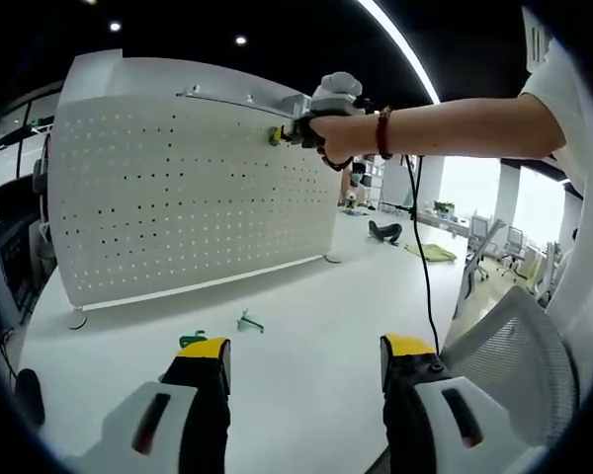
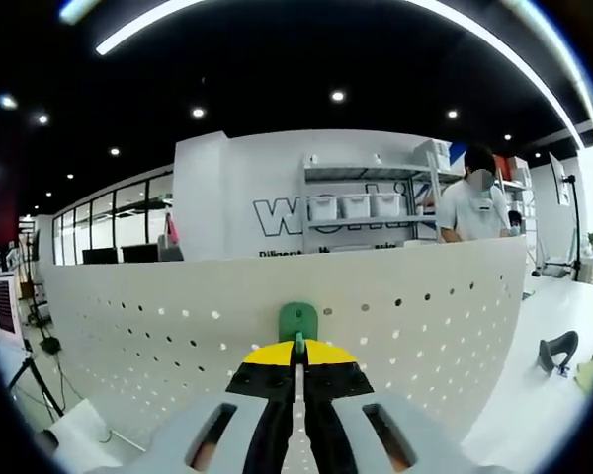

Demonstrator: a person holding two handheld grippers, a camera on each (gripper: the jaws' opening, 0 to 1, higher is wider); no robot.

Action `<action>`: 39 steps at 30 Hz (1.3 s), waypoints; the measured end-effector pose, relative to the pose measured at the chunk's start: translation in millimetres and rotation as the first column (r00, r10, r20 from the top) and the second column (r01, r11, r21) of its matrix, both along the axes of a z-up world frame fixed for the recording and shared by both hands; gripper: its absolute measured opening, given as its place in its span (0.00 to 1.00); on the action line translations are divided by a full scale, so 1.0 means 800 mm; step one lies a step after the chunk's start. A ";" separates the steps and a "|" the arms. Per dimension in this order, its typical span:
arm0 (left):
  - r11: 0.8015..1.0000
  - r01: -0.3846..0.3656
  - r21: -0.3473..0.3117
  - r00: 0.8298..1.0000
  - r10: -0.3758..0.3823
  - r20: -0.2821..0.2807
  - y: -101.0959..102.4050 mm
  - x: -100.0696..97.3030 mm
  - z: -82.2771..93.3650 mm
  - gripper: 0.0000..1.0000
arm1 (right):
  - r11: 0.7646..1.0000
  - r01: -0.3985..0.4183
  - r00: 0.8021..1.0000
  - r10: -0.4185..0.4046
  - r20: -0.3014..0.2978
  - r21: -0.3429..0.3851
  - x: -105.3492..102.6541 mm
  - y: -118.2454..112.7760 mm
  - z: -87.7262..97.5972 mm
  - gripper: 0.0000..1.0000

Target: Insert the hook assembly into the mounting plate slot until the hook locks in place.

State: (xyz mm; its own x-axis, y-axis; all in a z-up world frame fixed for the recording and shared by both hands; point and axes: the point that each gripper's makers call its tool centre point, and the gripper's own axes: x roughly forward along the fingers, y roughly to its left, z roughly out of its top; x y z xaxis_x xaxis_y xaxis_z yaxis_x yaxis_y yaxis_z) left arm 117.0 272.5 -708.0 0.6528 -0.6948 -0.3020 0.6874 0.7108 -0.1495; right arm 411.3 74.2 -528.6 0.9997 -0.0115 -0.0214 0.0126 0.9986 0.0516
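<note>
We held the right gripper up at the white pegboard, its jaws closed on a green hook pressed against the perforated face near the top edge. In the left gripper view, that gripper sat high on the pegboard. Our left gripper hovered over the white table, jaws apart and empty; two more green hooks lay there. On the far wall we read only "W"; the smaller lettering was illegible.
</note>
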 end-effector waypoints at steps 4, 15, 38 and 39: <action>1.000 0.006 -0.001 1.000 -0.006 0.001 -0.004 0.000 0.000 0.63 | 1.000 -0.006 1.000 0.006 -0.005 -0.006 0.000 0.003 -0.001 0.00; 1.000 0.011 0.005 1.000 -0.011 0.007 -0.001 0.001 0.003 0.64 | 0.999 -0.003 1.000 0.002 -0.026 -0.045 0.004 0.008 -0.004 0.00; 1.000 0.010 0.005 1.000 -0.010 0.002 -0.002 0.000 0.001 0.64 | 0.988 -0.018 0.999 0.012 -0.038 -0.154 0.005 0.008 -0.002 0.01; 1.000 0.010 0.006 1.000 -0.010 0.000 -0.002 0.000 0.000 0.64 | 0.988 -0.021 0.999 0.015 -0.038 -0.154 0.005 0.009 -0.002 0.01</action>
